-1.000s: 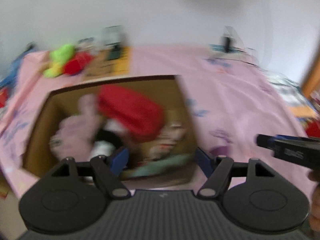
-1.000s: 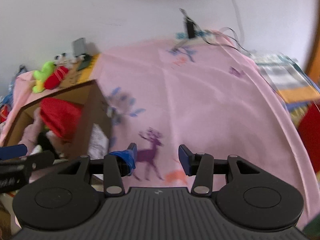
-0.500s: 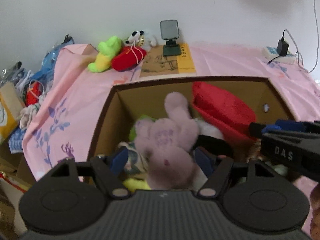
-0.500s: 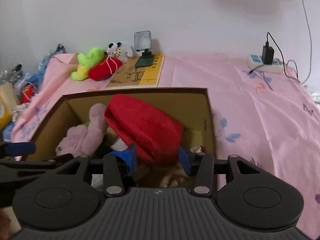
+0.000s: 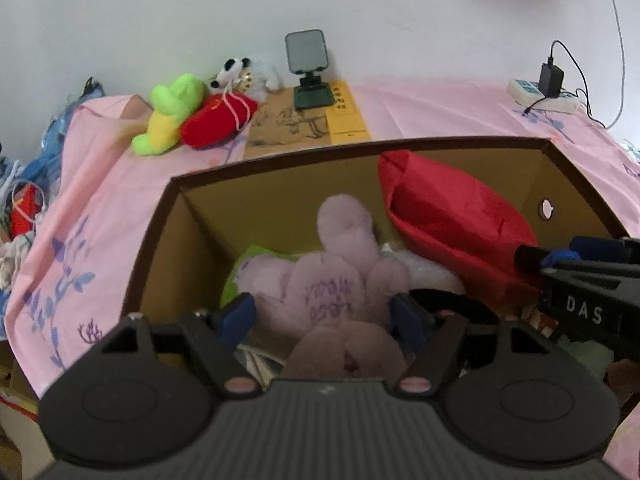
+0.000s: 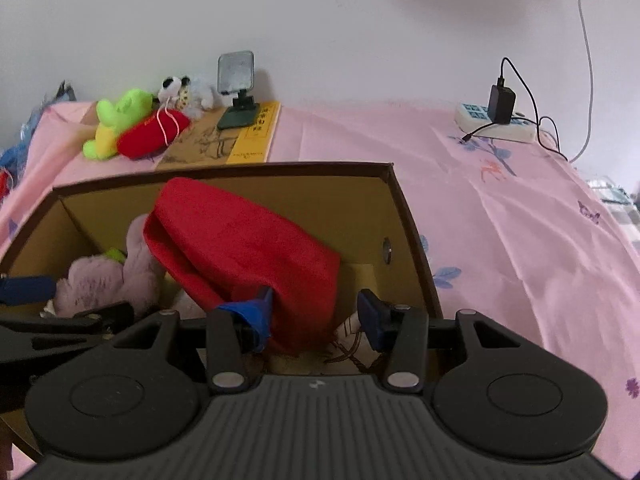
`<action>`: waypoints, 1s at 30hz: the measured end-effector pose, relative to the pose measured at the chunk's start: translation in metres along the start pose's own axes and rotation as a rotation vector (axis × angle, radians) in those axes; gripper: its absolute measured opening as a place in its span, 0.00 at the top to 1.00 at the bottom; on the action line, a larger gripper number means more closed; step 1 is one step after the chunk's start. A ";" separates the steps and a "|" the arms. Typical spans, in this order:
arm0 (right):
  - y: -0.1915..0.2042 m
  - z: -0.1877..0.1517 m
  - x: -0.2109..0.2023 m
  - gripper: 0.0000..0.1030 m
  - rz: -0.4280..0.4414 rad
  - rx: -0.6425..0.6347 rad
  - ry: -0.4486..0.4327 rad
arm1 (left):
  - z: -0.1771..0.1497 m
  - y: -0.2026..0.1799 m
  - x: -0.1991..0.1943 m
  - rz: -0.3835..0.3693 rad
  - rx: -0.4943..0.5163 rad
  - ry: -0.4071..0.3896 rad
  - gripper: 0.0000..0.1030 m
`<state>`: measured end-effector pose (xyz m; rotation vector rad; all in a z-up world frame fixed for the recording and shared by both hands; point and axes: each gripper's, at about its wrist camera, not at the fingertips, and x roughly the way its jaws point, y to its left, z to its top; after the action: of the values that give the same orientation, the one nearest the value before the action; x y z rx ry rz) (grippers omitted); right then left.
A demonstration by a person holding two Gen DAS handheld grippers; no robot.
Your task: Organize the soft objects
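A brown cardboard box (image 5: 280, 160) (image 6: 404, 208) on the pink bedsheet holds several soft toys. My left gripper (image 5: 324, 316) is open, its fingers on either side of a lilac plush rabbit (image 5: 336, 280) (image 6: 104, 276) in the box. My right gripper (image 6: 316, 312) is open, its fingers on either side of the lower end of a red cushion (image 6: 248, 252) (image 5: 452, 220) that leans in the box. The right gripper also shows in the left wrist view (image 5: 560, 260).
A green plush (image 5: 172, 112) (image 6: 116, 120), a red plush (image 5: 220, 120) (image 6: 154, 134) and a small panda toy (image 5: 234, 72) lie by the wall, beside a phone stand (image 5: 310, 68) on a yellow book (image 6: 248, 136). A power strip with charger (image 6: 496, 120) lies at back right.
Both grippers swung left from the bare sheet to the box and lowered toward it. The left one now straddles the lilac rabbit, the right one the red cushion.
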<state>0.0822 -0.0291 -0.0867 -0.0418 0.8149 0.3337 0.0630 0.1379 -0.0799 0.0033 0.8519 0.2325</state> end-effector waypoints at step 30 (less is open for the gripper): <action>0.001 -0.004 0.002 0.70 -0.023 -0.004 -0.017 | 0.003 0.005 0.018 -0.036 -0.026 0.008 0.02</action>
<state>0.0802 -0.0284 -0.0910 -0.0519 0.7960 0.3133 0.0754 0.1469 -0.0911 -0.0373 0.8559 0.2105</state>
